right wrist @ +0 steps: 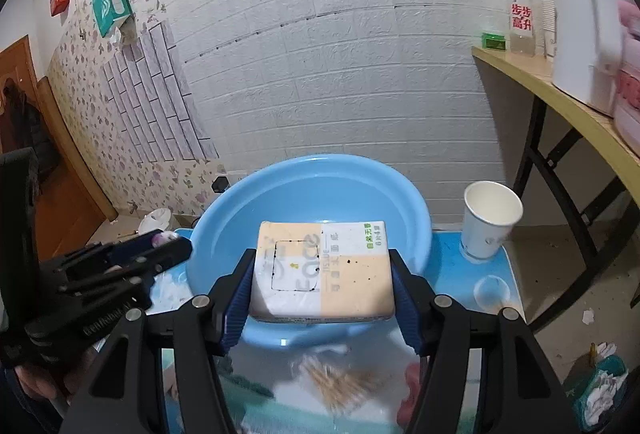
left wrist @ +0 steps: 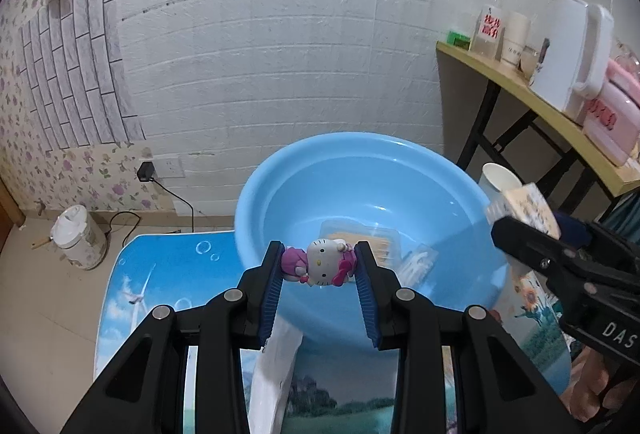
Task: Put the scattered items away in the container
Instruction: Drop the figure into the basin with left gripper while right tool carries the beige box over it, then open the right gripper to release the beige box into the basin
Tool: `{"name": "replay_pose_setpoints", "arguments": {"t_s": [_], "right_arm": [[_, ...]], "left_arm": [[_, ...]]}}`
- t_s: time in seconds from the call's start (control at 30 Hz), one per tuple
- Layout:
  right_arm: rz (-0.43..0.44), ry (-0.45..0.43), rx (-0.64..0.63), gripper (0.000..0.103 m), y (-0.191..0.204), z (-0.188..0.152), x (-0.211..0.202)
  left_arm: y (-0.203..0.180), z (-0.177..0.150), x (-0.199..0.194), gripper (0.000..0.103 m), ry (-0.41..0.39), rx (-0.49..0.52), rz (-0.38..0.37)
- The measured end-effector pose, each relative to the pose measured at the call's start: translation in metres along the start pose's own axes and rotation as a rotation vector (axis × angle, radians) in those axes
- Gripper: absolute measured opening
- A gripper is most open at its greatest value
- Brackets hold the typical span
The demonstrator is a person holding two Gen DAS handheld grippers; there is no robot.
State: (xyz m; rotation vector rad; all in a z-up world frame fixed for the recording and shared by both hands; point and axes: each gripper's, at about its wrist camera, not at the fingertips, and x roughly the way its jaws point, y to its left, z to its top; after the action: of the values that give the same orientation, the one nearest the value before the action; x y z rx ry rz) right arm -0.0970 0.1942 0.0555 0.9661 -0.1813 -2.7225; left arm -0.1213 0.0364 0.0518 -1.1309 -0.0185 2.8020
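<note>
Hello Kitty figurine sits sideways between the left gripper pads — clamped, held over the near rim of the blue basin. Right gripper grips a tissue pack flat above the basin's front edge. A paper cup stands just beside the basin on the printed table — clear of both.

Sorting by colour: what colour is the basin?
Light blue basin, clearest in the right wrist view.

Tissue pack hides the basin floor; blurred items on the table beneath are unidentifiable
</note>
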Motion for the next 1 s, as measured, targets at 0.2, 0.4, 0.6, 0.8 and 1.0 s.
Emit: {"name": "replay_pose_setpoints", "arguments": {"t_s": [0.2, 0.4, 0.6, 0.8, 1.0], "right_arm": [[0.017, -0.021, 0.001, 0.064, -0.005, 0.017, 0.021], [0.020, -0.004, 0.020, 0.064, -0.014, 0.022, 0.039], [0.003, 0.022, 0.036, 0.064, -0.026, 0.019, 0.051], [-0.003, 0.039, 0.035, 0.064, -0.028, 0.016, 0.058], [-0.003, 0.057, 0.031, 0.064, -0.023, 0.015, 0.065]], "left_arm": [[-0.013, 0.009, 0.023, 0.033, 0.026, 0.052, 0.011], [-0.024, 0.011, 0.042, 0.033, 0.043, 0.111, 0.035], [-0.027, 0.008, 0.052, 0.043, 0.058, 0.126, 0.042], [-0.024, 0.004, 0.044, 0.061, 0.025, 0.144, 0.059], [-0.006, -0.003, 0.028, 0.083, -0.014, 0.124, 0.094]]}}
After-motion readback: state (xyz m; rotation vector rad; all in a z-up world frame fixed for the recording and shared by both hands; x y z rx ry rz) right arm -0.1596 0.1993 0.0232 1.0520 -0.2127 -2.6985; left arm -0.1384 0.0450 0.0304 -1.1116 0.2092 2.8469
